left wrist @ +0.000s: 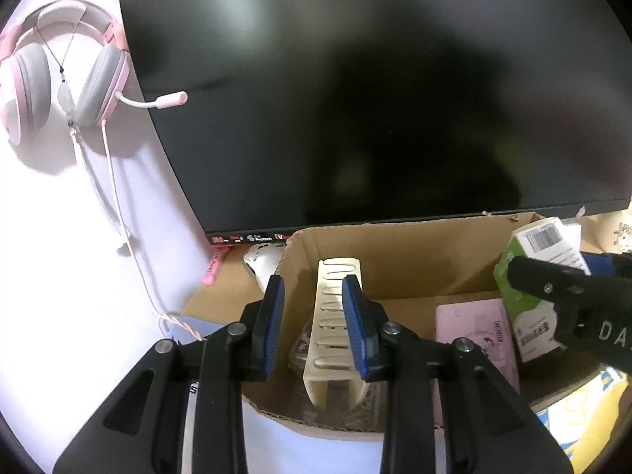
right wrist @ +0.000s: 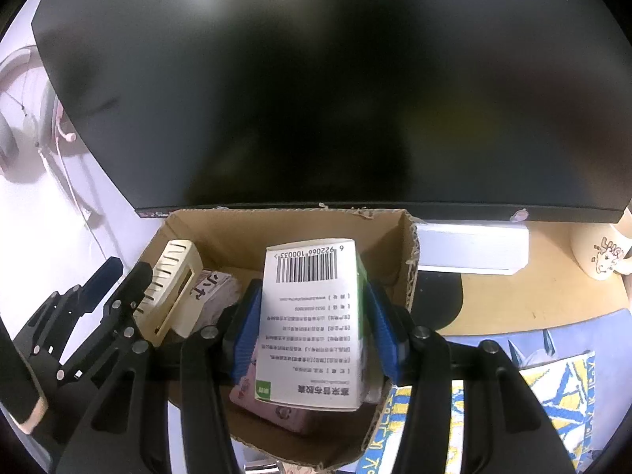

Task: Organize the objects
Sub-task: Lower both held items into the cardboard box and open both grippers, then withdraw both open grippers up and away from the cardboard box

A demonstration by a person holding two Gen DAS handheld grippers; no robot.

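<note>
The cardboard box (right wrist: 407,260) under the dark monitor (left wrist: 355,79) is the collecting point, so both claws work over it. The right claw (right wrist: 316,328) is clenched on a green-and-white medicine carton (right wrist: 312,316), held above the box, likely ready to go in. The left claw (left wrist: 314,316) stands released; its pads sit either side of a cream slotted holder (left wrist: 335,316) leaning inside the box without pressing it. A pink booklet (left wrist: 474,328) lies on the box floor. Left of the box, a pink headset (left wrist: 59,79) hangs on the white wall; to its right sits a mug (right wrist: 596,252) on the wooden bench (right wrist: 533,300).
</note>
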